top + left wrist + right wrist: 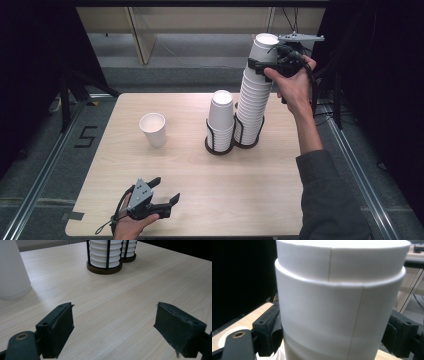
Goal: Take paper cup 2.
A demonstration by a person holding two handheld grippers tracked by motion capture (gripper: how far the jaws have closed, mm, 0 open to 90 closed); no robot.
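My right hand-held gripper is clamped on the top white paper cups of the tall leaning stack; I'd lift straight up, slowly, left hand-held gripper idling part-open, empty.

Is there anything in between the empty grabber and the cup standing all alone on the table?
No, nothing visible. The left gripper is open over bare table, and only wood lies between it and the lone cup. The cup stacks stand off to the side.
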